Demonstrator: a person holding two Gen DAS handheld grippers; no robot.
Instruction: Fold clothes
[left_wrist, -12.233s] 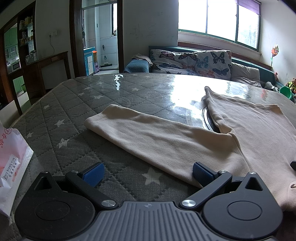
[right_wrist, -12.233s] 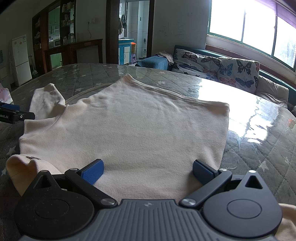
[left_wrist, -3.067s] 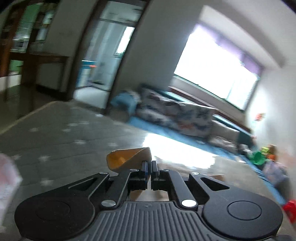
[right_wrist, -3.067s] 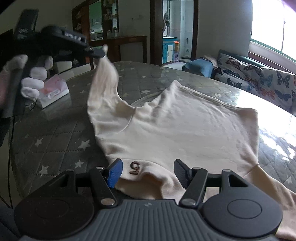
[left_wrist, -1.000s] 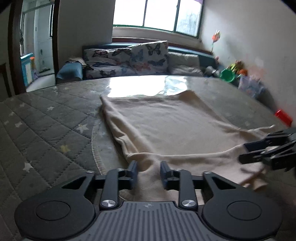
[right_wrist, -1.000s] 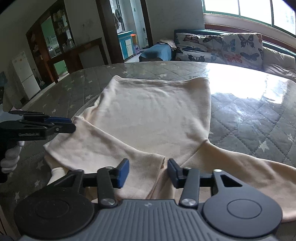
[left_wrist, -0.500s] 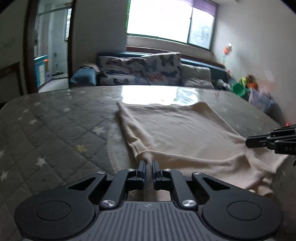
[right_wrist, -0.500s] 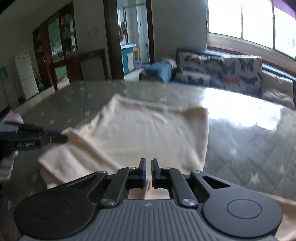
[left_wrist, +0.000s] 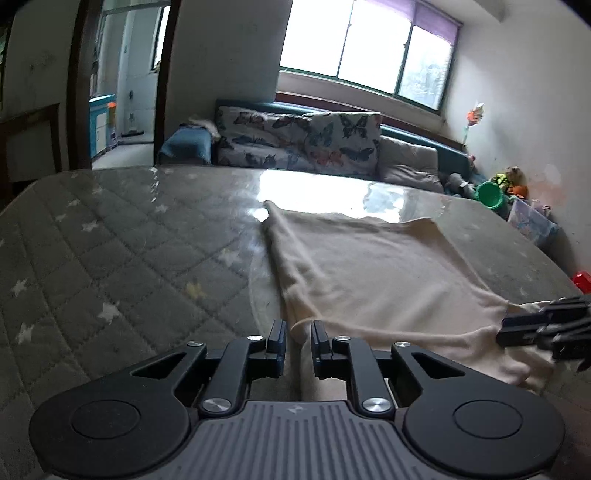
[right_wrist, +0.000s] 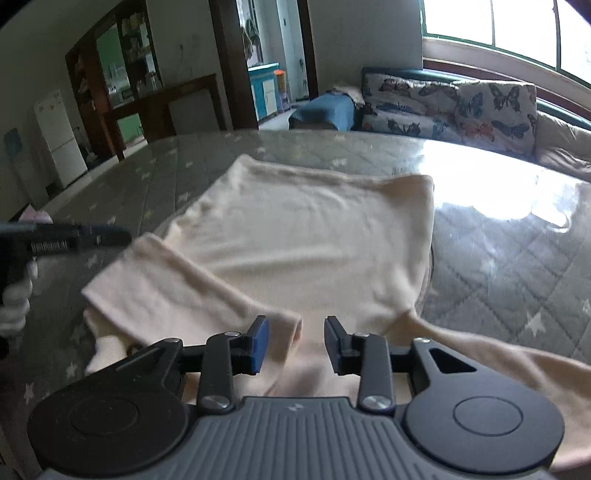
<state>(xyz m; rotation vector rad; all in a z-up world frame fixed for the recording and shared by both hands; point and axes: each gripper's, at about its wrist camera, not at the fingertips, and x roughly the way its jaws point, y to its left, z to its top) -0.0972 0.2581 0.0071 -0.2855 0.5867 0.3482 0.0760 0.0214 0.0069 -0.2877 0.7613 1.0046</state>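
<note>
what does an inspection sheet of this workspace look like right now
surface: quilted grey star-print table cover, glossy with window glare.
job's things: cream top flat on the table, one sleeve folded across its near end, the other trailing off to the right.
clutter: nothing seen on the table.
grippers: left gripper jaws narrowly open around a fabric edge; right gripper jaws open over the sleeve cuff.
cables: nothing seen.
surroundings: butterfly-print sofa, window, doorway, white fridge.

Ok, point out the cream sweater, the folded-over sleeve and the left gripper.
cream sweater (right_wrist: 314, 236): right wrist view, middle of the flat body panel.
folded-over sleeve (right_wrist: 173, 284): right wrist view, mid-length of the sleeve lying across the body.
left gripper (left_wrist: 297, 338): left wrist view, midway between its two fingertips.
</note>
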